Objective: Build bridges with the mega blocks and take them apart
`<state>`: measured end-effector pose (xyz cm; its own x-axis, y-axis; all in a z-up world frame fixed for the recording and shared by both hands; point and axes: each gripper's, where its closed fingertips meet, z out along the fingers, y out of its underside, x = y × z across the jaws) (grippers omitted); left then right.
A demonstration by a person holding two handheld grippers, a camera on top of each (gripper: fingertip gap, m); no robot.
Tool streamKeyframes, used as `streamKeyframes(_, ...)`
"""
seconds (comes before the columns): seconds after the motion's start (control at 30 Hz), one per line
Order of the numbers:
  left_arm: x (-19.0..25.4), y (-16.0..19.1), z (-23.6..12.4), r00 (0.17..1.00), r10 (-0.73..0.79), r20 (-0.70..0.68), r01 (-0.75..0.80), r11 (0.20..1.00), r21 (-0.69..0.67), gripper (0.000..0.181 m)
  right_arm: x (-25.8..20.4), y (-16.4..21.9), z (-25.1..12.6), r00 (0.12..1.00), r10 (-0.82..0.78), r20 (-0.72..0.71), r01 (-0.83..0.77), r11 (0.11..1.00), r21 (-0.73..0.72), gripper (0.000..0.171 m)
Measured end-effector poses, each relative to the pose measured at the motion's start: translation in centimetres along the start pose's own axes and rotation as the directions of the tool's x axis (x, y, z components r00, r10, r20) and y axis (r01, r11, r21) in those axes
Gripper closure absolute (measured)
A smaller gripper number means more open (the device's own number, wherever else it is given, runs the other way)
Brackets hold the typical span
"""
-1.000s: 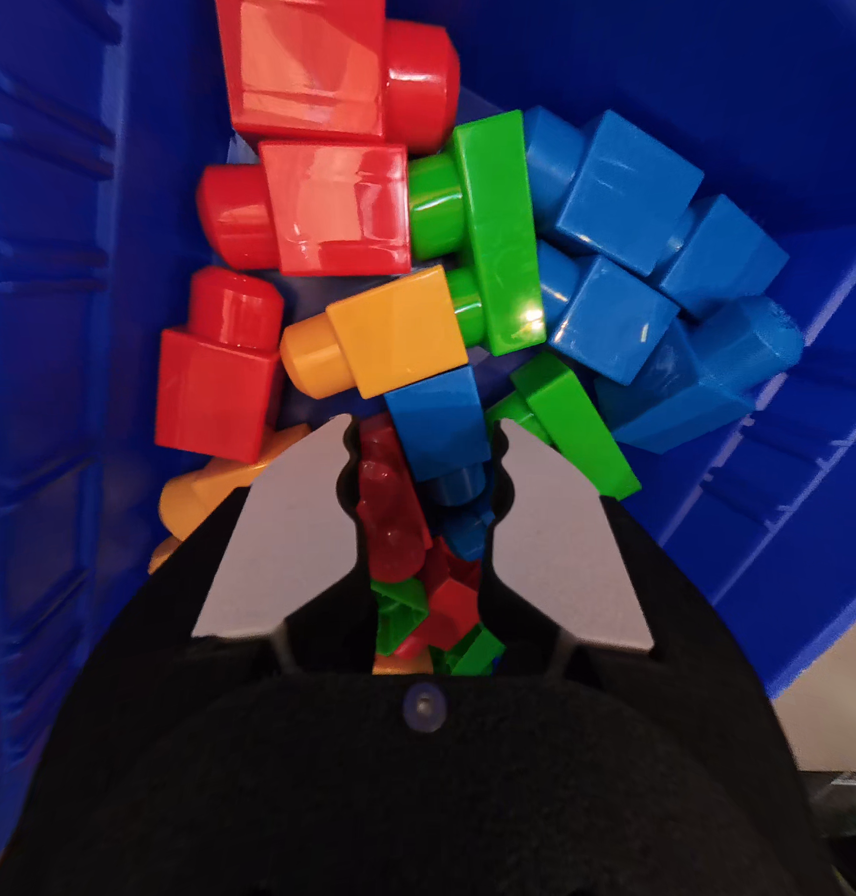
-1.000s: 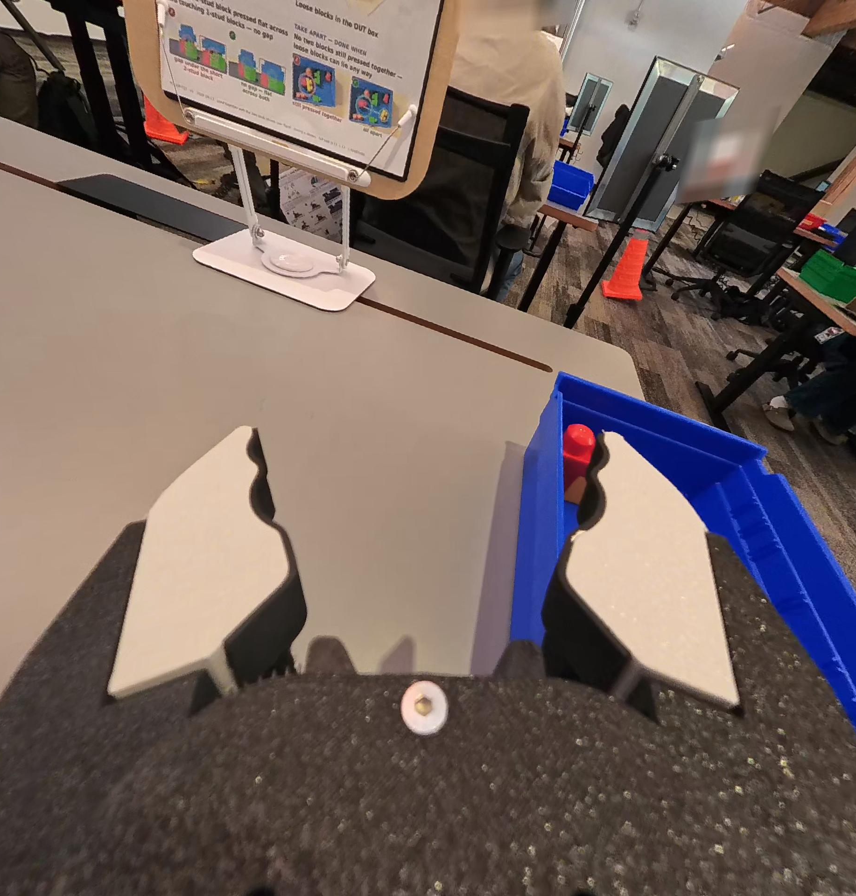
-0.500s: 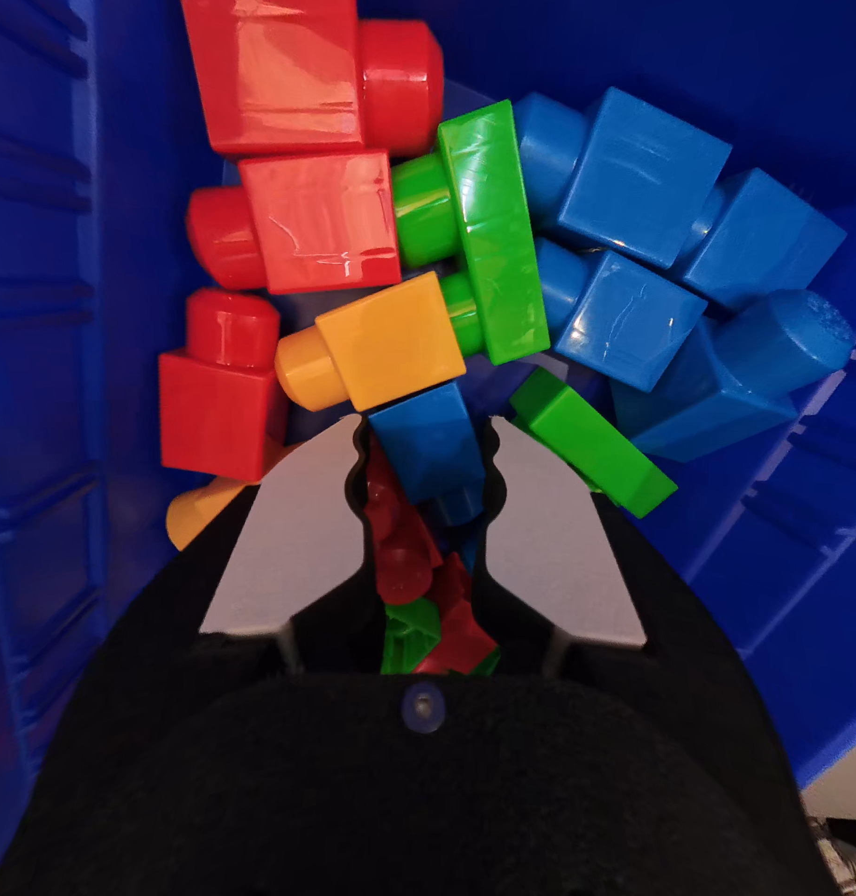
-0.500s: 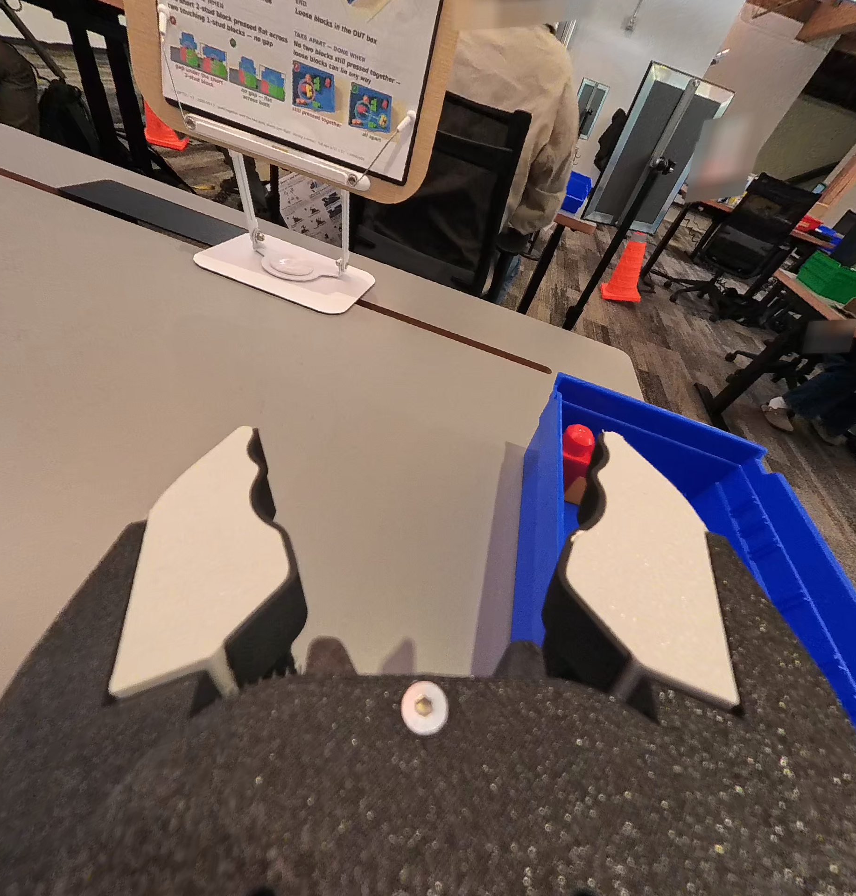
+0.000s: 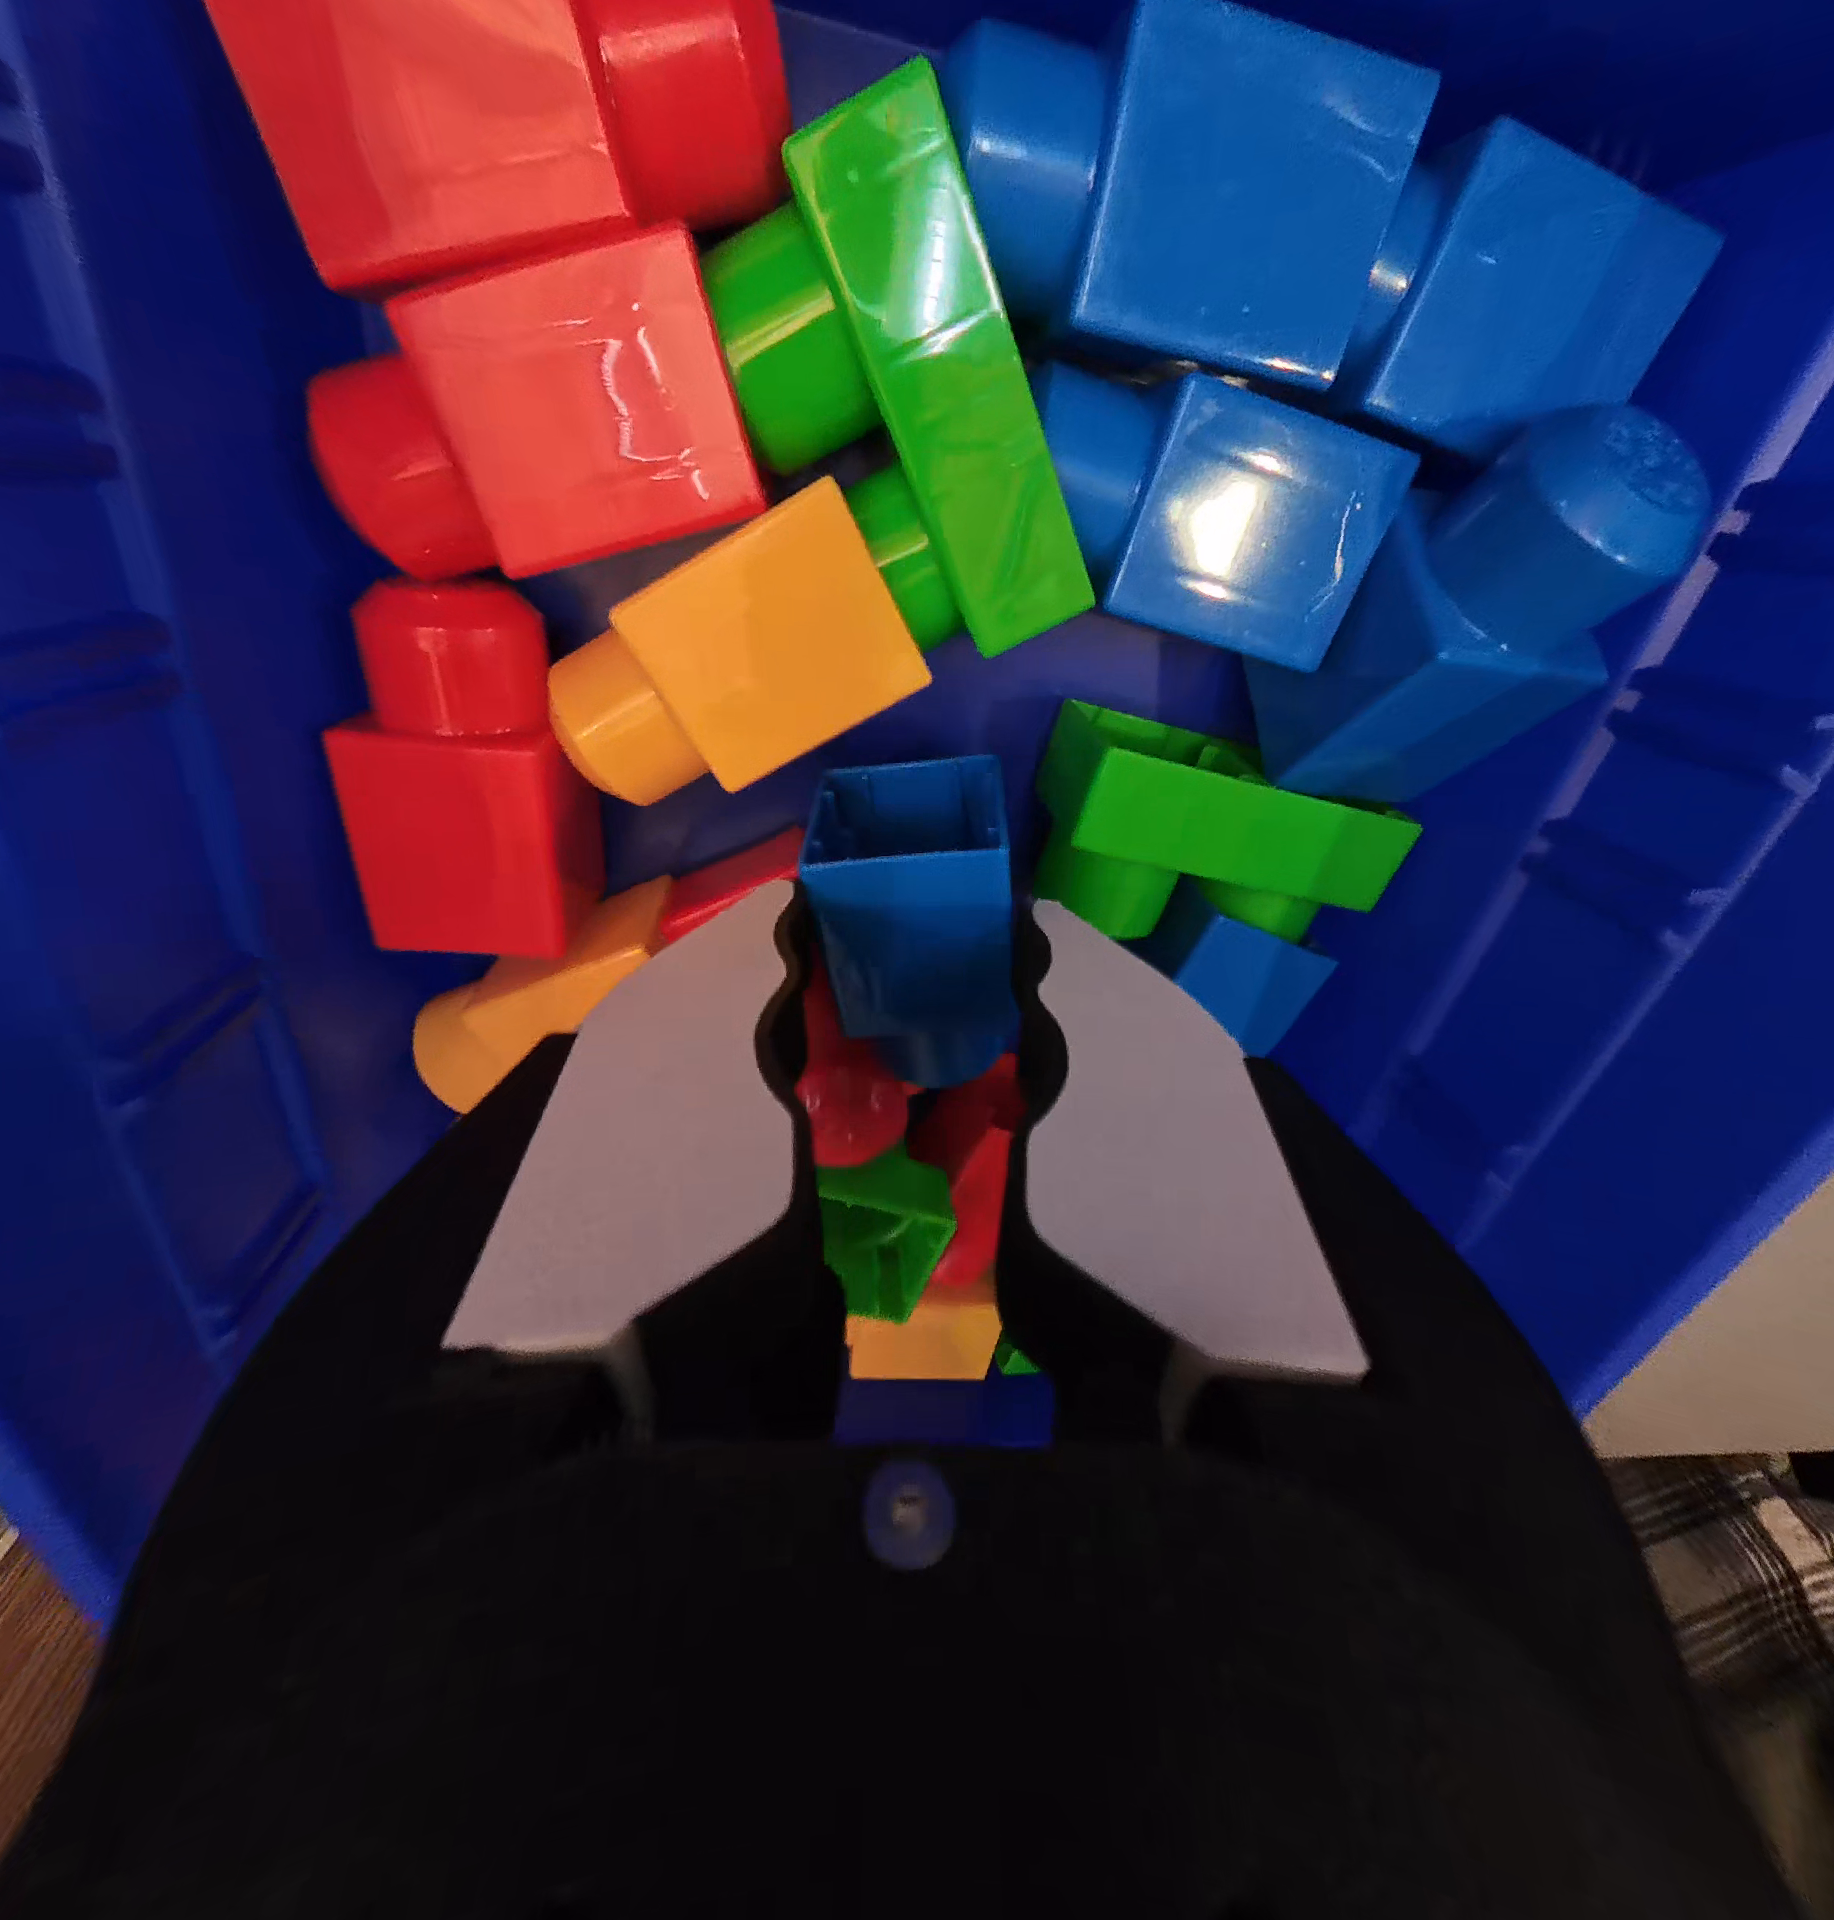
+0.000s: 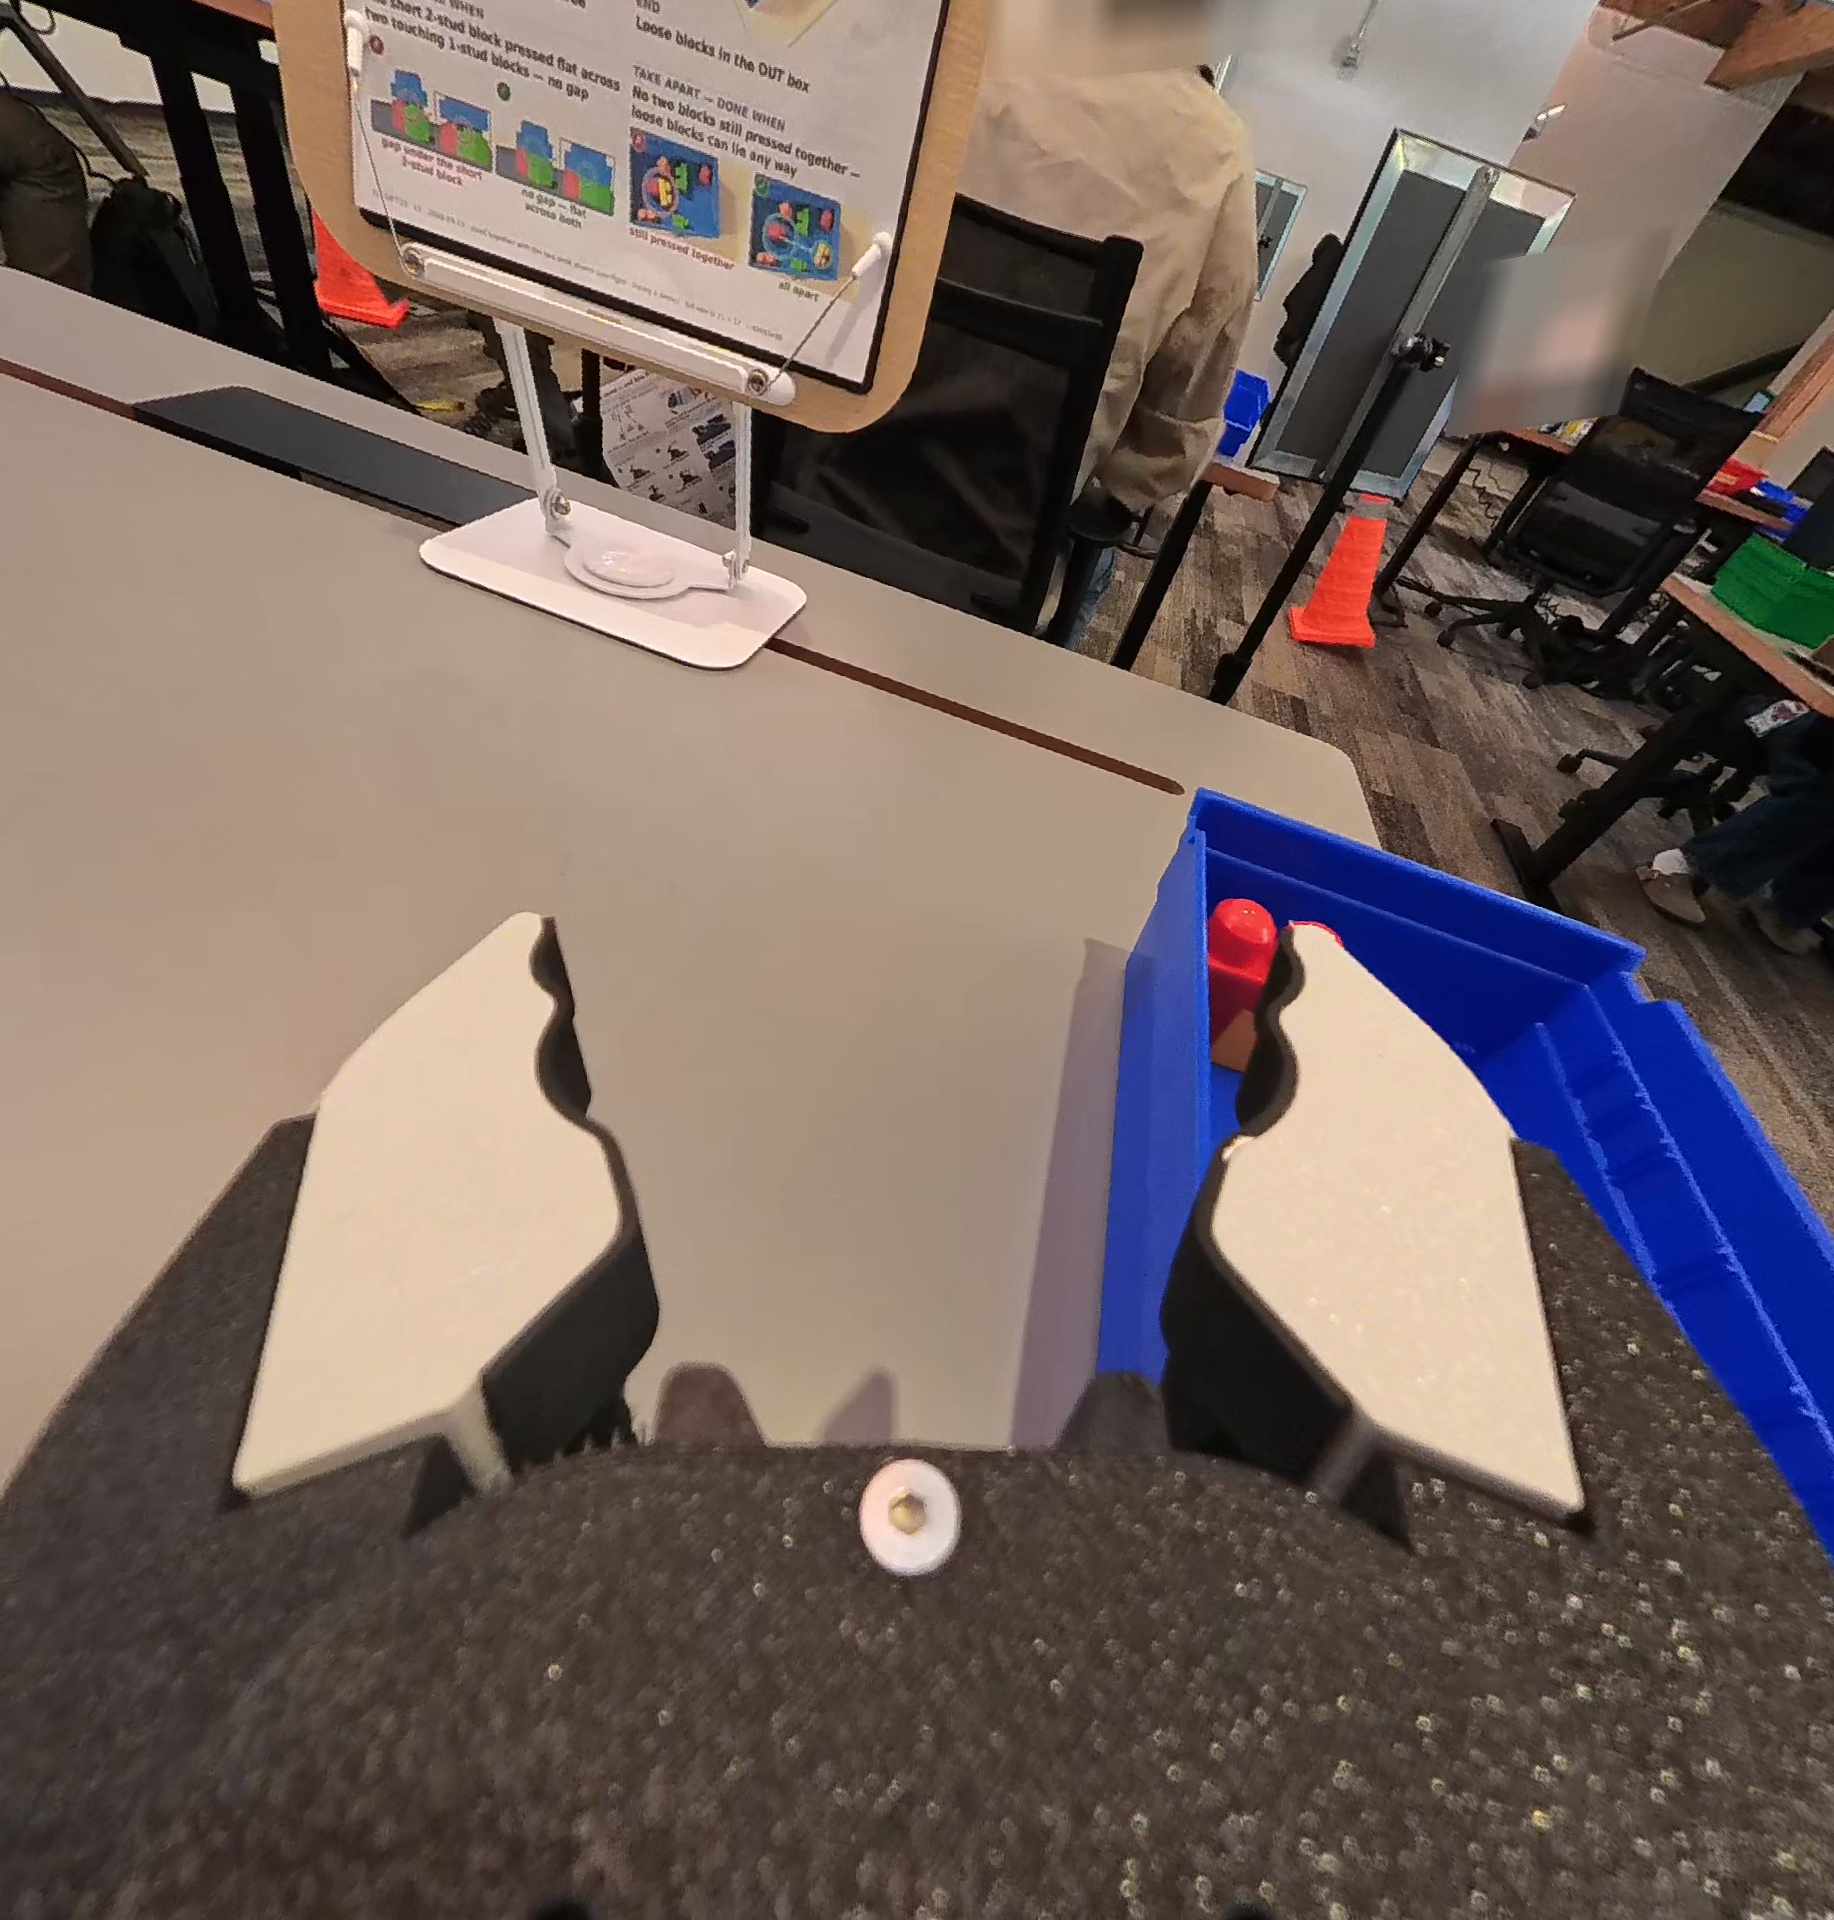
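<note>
Lifted clear of the pile since a second ago, the small blue one-stud block [image 5: 908, 914] now hangs in the left claw [image 5: 908, 971], pinched between both fingers with its hollow underside facing away and its stud pointing back toward the camera. Before, it lay wedged among the other pieces; now bare bin floor shows beyond it. Around it in the blue bin [image 5: 113, 727] lie loose blocks: an orange one-stud block [image 5: 757, 634] just beyond, red one-stud blocks [image 5: 456, 769] to the left, a flat green two-stud block [image 5: 1235, 831] to the right, and larger blue blocks [image 5: 1256, 509] farther off.

The right claw [image 6: 918, 997] has not moved: it hangs wide open and empty over the grey counter [image 6: 477, 779], beside the bin's wall [image 6: 1162, 1039].

This looks like the gathering step of a build, with nothing yet on the counter. Next, the left claw likely needs to carry the block out over the bin wall and set it stud-up on the counter.
</note>
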<state>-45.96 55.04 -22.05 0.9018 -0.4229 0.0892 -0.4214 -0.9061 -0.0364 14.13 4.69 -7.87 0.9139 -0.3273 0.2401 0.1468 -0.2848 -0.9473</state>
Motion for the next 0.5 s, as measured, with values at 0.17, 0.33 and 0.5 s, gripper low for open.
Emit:
streamKeyframes(0.17,0.2,0.2,-0.7,0.999,0.054,-0.005,-0.055,0.998,-0.011,0.145,-0.2,0.1,0.0,1.0,-0.002,0.002,0.002,1.0,-0.005,0.048)
streamKeyframes(0.33,0.4,0.6,-1.3,0.992,0.127,0.009,-0.126,0.991,-0.043,0.145,-0.2,-0.1,0.0,1.0,-0.004,0.001,0.004,1.0,-0.003,0.048)
streamKeyframes(0.5,1.5,1.3,-1.7,0.95,0.31,0.027,-0.306,0.946,-0.103,0.145,-0.4,-0.2,0.0,1.0,-0.007,0.002,0.007,1.0,-0.003,0.048)
